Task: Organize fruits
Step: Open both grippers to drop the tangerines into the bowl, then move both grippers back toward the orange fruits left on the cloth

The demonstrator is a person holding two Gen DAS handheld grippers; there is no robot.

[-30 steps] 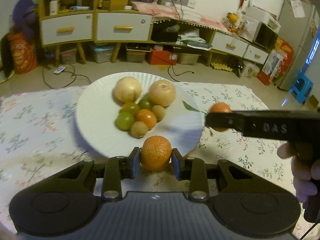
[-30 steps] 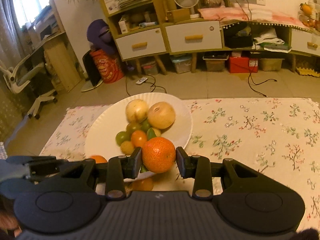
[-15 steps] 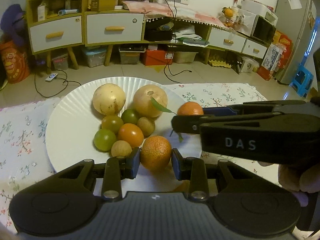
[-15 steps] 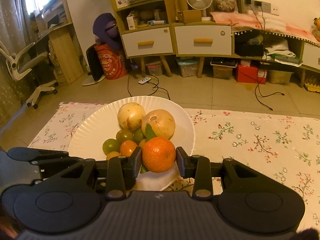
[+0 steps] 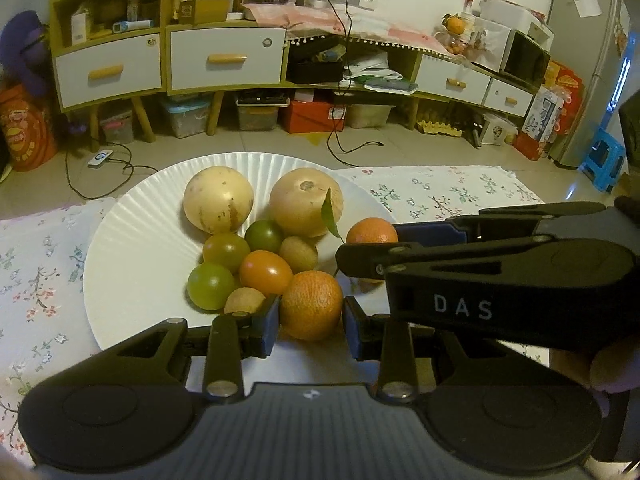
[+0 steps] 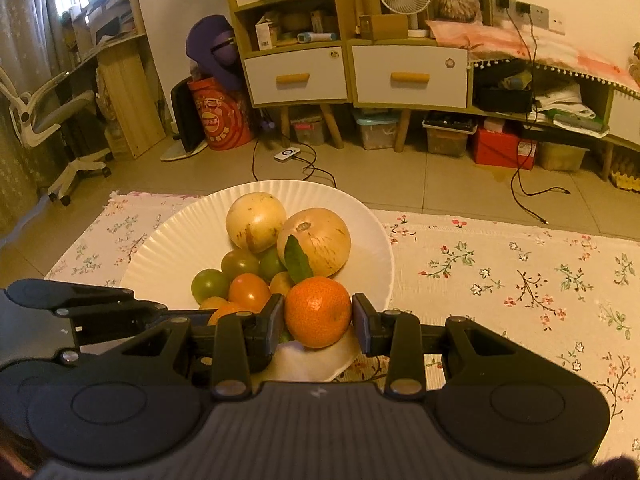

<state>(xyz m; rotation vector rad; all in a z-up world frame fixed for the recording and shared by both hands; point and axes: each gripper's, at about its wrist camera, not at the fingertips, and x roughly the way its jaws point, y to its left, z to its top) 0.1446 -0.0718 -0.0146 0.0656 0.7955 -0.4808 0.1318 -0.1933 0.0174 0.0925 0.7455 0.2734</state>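
- On the left, we see the left gripper (image 5: 311,322) clamped on a rough-skinned orange (image 5: 311,305) over the near edge of a white paper plate (image 5: 132,264).
- On the plate we find two pale round fruits (image 5: 218,205) at the back and small green and orange fruits (image 5: 265,272) in front.
- To the right, the right gripper (image 6: 318,318) is clamped on a leafy tangerine (image 6: 318,311) (only its own camera shows the grip head-on; the left camera sees that tool side-on).
- Only the right view shows an office chair (image 6: 52,120); only the left shows a blue stool (image 5: 604,162).
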